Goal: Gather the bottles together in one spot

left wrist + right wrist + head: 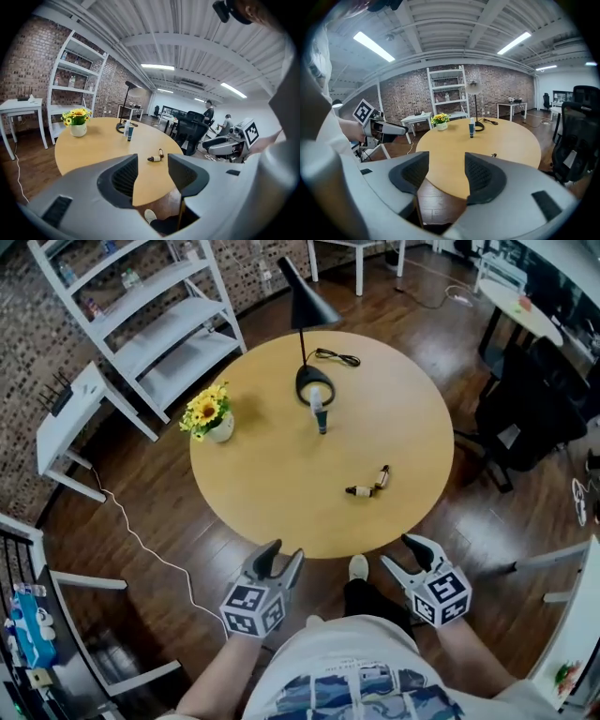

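Left gripper (284,553): jaws sat partway apart with nothing in them. All I saw through the gap was tabletop and floor. It hung just off the near edge of the table, over the floor.
Right gripper (397,551): same deal, jaws apart and empty. It was also short of the table edge, near the person's white shoe (358,567).
Table (253,493): round, light wood, on a dark plank floor.
Bottle by the lamp (320,414): upright on the far side, right in front of the lamp base. It was white up top and dark teal lower down. Honestly I couldn't tell if it was one bottle or two standing tight together.
Small bottles (369,485): two little ones lay on their sides with ends touching, on the right part of the table nearer my grippers, well apart from the upright one.
Lamp (304,302): black with a cone shade, its cable lying to the right of the base.
Flowers (208,414): yellow bunch in a white pot, on the left side of the table, apart from the rest.
Background: white shelf unit (150,320) against a brick wall, black office chair (525,404) off to the right.
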Tool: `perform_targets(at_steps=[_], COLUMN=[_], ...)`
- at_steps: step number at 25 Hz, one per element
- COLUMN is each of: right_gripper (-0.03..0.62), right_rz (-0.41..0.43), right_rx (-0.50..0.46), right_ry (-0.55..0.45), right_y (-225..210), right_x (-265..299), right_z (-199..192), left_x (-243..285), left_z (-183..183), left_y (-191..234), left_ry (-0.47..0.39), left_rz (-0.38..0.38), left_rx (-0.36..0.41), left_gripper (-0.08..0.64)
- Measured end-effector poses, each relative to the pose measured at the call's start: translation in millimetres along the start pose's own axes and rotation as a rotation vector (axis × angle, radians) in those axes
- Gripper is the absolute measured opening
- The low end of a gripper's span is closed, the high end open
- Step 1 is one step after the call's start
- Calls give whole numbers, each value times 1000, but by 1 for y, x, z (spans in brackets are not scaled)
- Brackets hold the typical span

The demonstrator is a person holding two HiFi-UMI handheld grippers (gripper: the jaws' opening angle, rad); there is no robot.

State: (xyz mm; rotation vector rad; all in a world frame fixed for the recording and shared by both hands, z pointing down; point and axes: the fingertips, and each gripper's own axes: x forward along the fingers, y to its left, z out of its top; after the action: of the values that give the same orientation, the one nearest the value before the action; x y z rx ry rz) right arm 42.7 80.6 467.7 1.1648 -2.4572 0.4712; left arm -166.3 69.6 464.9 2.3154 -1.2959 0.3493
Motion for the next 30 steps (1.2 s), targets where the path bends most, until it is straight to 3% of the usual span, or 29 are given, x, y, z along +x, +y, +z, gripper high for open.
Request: perform_targets(at_steps=[6, 12, 20, 30], right_gripper=[262, 262, 262, 262], right_rz=[-27, -20, 22, 18], right_rx=[-8, 4, -66, -10], right_ry=[26, 25, 13, 31], right_y=[66, 102, 111, 98], right_x=[-42, -64, -85, -105], right_z=[-30, -37, -22, -48], left_x=[-81, -119, -132, -122], left_z=[-39, -57, -57, -66], left_y=[-10, -15, -38, -70], left_ry=[-4, 16, 26, 74], left_rz=[-6, -2, 9, 5], left_rx=[-20, -37, -99, -110], left_gripper=[198, 198, 198, 198])
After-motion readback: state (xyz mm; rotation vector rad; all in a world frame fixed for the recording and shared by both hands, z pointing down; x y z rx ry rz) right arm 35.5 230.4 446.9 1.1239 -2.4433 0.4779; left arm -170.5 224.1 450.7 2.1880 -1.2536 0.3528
